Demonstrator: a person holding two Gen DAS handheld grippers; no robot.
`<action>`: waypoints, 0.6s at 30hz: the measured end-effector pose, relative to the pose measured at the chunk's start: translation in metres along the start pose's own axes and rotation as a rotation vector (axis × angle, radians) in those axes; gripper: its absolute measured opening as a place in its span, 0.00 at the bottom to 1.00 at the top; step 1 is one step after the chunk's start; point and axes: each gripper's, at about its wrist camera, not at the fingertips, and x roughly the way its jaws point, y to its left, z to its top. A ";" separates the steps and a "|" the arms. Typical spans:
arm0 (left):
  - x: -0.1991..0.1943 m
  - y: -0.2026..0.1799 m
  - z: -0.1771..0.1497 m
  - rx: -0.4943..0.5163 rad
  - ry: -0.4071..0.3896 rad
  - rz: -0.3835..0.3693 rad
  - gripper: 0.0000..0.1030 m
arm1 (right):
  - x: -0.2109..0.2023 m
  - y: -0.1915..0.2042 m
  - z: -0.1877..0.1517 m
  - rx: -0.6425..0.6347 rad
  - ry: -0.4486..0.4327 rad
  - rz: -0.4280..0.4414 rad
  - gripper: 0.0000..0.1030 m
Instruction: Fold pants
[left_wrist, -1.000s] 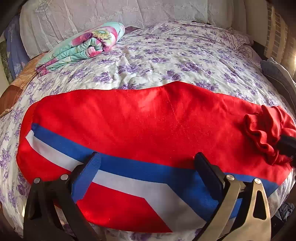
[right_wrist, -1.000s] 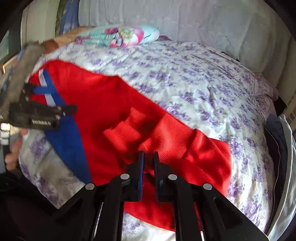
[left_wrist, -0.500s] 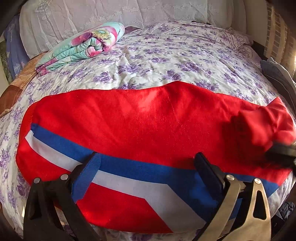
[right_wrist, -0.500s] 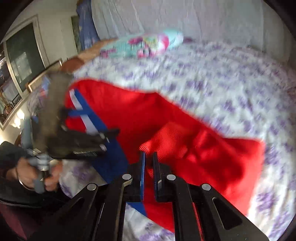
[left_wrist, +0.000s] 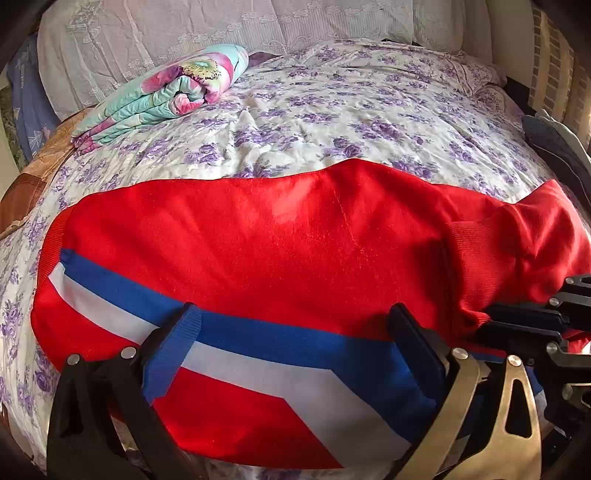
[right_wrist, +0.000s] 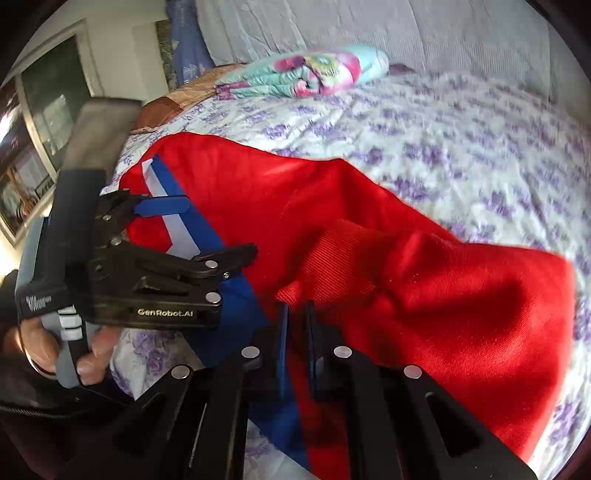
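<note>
Across the lower half of the left wrist view the red pants (left_wrist: 280, 236) lie spread on the flowered bedspread (left_wrist: 332, 110), their blue and white stripe running along the near edge. The left gripper (left_wrist: 295, 332) hovers over that stripe with its jaws wide and nothing between them. At the right edge a folded-over red end is bunched. In the right wrist view the right gripper (right_wrist: 295, 332) sits at bottom centre, its jaws narrow and just opening, red cloth in the slim gap. A folded floral blanket (left_wrist: 166, 88) rests at upper left
</note>
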 end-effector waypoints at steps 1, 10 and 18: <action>0.000 0.000 0.000 -0.001 0.000 -0.001 0.96 | -0.004 0.001 0.001 0.001 -0.005 0.012 0.22; -0.021 0.000 0.005 -0.010 -0.035 -0.019 0.96 | -0.115 -0.010 -0.012 0.021 -0.200 -0.032 0.42; -0.054 -0.060 0.039 0.086 -0.124 -0.187 0.96 | -0.118 -0.102 -0.042 0.333 -0.160 -0.117 0.16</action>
